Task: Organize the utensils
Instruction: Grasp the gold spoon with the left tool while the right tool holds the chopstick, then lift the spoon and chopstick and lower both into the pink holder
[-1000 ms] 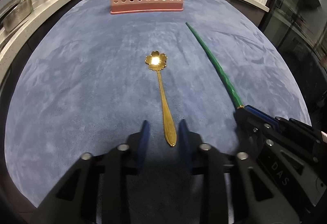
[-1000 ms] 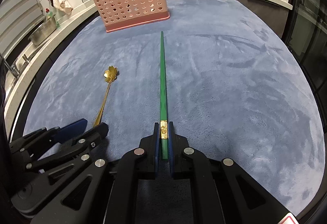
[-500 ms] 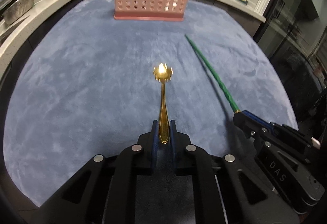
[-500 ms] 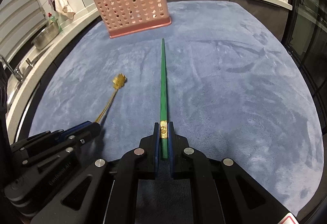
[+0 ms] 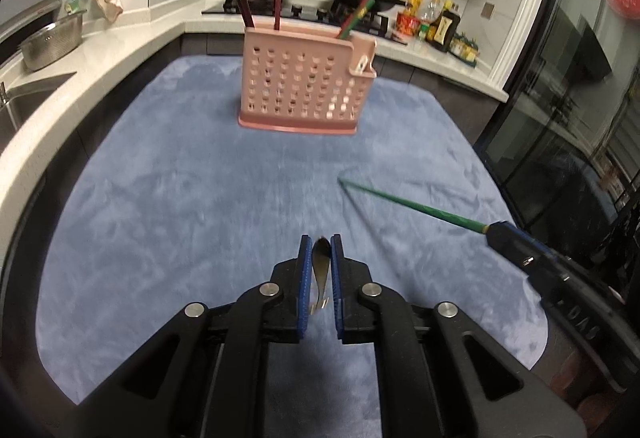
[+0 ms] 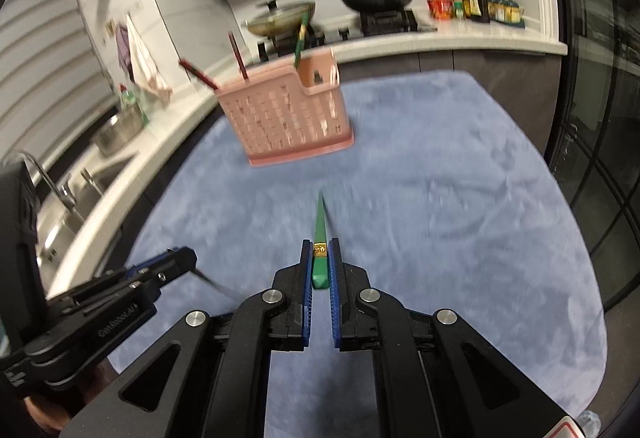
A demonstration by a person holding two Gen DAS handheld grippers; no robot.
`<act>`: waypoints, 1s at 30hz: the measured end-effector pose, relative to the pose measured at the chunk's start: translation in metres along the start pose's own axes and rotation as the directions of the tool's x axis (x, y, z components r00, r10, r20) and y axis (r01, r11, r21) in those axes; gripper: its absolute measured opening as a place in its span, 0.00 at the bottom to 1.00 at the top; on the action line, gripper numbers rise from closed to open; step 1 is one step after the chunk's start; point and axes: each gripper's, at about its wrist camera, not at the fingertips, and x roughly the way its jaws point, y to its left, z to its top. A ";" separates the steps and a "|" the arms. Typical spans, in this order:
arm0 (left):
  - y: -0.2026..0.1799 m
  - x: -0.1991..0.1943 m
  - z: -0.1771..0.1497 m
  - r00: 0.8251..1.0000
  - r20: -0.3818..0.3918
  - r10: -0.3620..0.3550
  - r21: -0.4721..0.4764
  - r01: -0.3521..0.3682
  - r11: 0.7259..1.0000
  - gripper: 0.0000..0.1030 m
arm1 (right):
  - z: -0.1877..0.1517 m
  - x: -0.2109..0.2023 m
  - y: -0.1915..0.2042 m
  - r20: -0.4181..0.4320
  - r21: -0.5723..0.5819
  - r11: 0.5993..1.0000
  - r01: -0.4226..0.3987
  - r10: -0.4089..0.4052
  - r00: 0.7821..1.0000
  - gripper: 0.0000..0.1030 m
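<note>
Both tools are showing matte black angular frames with triangular cut-outs. The left tool is flashing ribbed blue pads and round silver screws. The right tool is matching it, white lettering showing on the left tool's side.
</note>
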 end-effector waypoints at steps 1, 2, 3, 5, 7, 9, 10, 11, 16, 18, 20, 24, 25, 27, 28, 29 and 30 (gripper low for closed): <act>0.000 -0.001 0.004 1.000 0.004 -0.001 0.000 0.001 1.000 0.01 | 0.005 -0.003 0.001 0.013 0.003 1.000 -0.005 0.005 1.000 0.07; 0.001 -0.002 0.005 1.000 0.008 0.000 0.000 0.000 1.000 0.01 | 0.010 -0.006 0.000 0.024 0.006 1.000 -0.011 0.010 1.000 0.07; 0.002 -0.004 0.009 1.000 0.015 -0.001 -0.003 0.001 1.000 0.01 | 0.014 -0.009 0.000 0.032 0.009 1.000 -0.015 0.015 0.999 0.07; 0.004 -0.006 0.014 1.000 0.028 0.000 -0.004 0.001 1.000 0.01 | 0.021 -0.013 0.001 0.047 0.015 1.000 -0.028 0.027 0.999 0.07; 0.005 -0.008 0.017 0.999 0.039 -0.001 -0.005 0.001 1.000 0.01 | 0.029 -0.016 0.001 0.061 0.021 0.999 -0.037 0.036 0.997 0.07; 0.007 -0.011 0.021 0.999 0.047 -0.005 -0.009 0.006 1.000 0.01 | 0.034 -0.018 0.002 0.073 0.025 0.999 -0.046 0.045 0.996 0.07; 0.008 -0.012 0.023 0.999 0.050 -0.007 -0.009 0.007 1.000 0.01 | 0.037 -0.019 0.002 0.077 0.025 0.999 -0.048 0.046 0.996 0.07; 0.009 -0.013 0.026 0.998 0.054 -0.009 -0.009 0.009 1.000 0.01 | 0.040 -0.020 0.003 0.083 0.025 0.998 -0.050 0.048 0.995 0.07; 0.011 -0.019 0.039 0.997 0.072 -0.016 -0.005 0.017 1.000 0.01 | 0.058 -0.026 0.003 0.109 0.029 0.998 -0.064 0.061 0.992 0.07; 0.011 -0.021 0.045 0.997 0.081 -0.017 0.005 0.016 1.000 0.01 | 0.065 -0.028 0.004 0.121 0.031 0.997 -0.071 0.067 0.990 0.07; 0.009 -0.024 0.052 0.996 0.089 -0.023 0.013 0.022 1.000 0.01 | 0.072 -0.031 0.004 0.136 0.027 0.997 -0.075 0.071 0.988 0.07; 0.007 -0.031 0.073 0.992 0.121 -0.029 0.035 0.025 0.999 0.01 | 0.091 -0.035 0.006 0.170 0.022 0.996 -0.086 0.081 0.982 0.07; 0.007 -0.033 0.079 0.991 0.131 -0.032 0.037 0.027 0.999 0.01 | 0.096 -0.036 0.006 0.179 0.023 0.995 -0.093 0.088 0.980 0.07; 0.007 -0.036 0.092 0.987 0.153 -0.039 0.039 0.034 0.999 0.01 | 0.106 -0.038 0.007 0.195 0.028 0.994 -0.104 0.096 0.976 0.07; 0.007 -0.038 0.101 0.985 0.168 -0.045 0.041 0.039 0.998 0.01 | 0.113 -0.038 0.006 0.206 0.035 0.993 -0.113 0.103 0.973 0.07; 0.007 -0.041 0.110 0.982 0.183 -0.052 0.041 0.046 0.998 0.01 | 0.119 -0.037 0.005 0.213 0.039 0.992 -0.121 0.110 0.971 0.07; 0.007 -0.043 0.116 0.979 0.195 -0.059 0.042 0.052 0.998 0.01 | 0.125 -0.037 0.005 0.219 0.043 0.991 -0.128 0.116 0.969 0.07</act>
